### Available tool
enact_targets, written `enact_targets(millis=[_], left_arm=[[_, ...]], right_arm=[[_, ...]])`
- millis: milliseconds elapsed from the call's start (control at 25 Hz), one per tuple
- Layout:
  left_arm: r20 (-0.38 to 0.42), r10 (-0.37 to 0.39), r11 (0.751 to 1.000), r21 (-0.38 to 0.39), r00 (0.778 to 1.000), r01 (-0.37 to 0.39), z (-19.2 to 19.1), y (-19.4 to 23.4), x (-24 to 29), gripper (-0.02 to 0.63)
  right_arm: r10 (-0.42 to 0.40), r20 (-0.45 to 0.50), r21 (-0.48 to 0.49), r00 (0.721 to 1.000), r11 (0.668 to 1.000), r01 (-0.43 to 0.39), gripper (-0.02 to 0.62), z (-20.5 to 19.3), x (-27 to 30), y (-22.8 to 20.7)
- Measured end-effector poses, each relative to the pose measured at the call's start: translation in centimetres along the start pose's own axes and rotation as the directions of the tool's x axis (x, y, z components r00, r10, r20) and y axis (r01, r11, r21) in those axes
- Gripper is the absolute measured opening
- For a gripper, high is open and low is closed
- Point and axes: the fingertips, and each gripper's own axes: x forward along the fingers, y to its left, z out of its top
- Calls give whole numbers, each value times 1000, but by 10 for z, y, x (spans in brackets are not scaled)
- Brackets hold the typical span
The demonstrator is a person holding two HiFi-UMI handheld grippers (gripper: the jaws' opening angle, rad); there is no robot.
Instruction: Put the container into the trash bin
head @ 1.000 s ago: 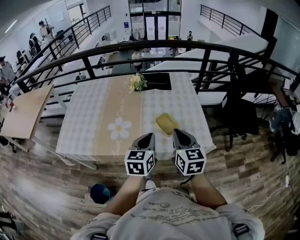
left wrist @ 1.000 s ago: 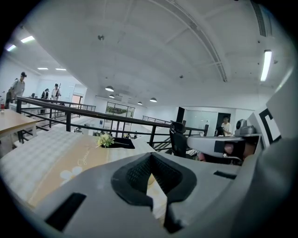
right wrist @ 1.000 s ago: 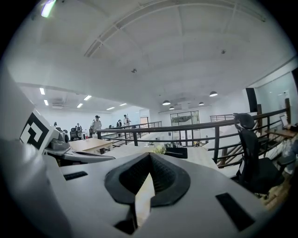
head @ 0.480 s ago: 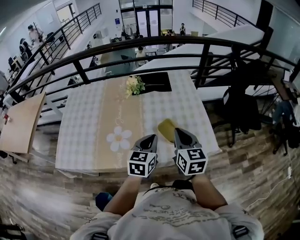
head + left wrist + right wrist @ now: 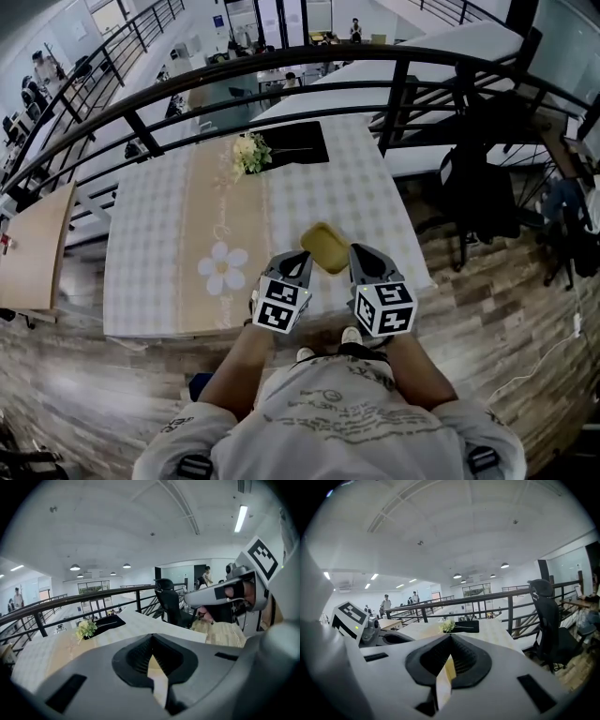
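The yellow container (image 5: 324,247) lies on the checked tablecloth (image 5: 375,202) near the table's front right edge. My left gripper (image 5: 298,262) is just left of it and my right gripper (image 5: 365,257) just right of it, so it sits between their tips; whether they touch it I cannot tell. Both sets of jaws are closed together, seen in the left gripper view (image 5: 151,641) and the right gripper view (image 5: 450,639), with only a pale slit between the pads. A blue bin (image 5: 199,382) shows on the floor below the table, mostly hidden by the person's arm.
A bunch of flowers (image 5: 247,150) and a black mat (image 5: 292,142) lie at the table's far end. A dark railing (image 5: 394,98) runs behind the table. An office chair (image 5: 480,187) stands to the right and a wooden table (image 5: 37,246) to the left.
Both grippers have moved forward and down over the table's front edge and now flank the container. The left gripper has rolled. The container has stayed on the cloth.
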Motion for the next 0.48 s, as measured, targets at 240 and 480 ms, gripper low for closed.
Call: enact_targets(millis=[240,480], left_arm=[[-147,-114,961,234,983,147,-22,-21,41,6],[-417,-184,698,582,890,417,-61,-40,70,58]], right_arm=[[-28,-27,24,999,999,29,3,-11,-5,-29],[-64,-37,54,997,996,66,3,-18,-11,-55]])
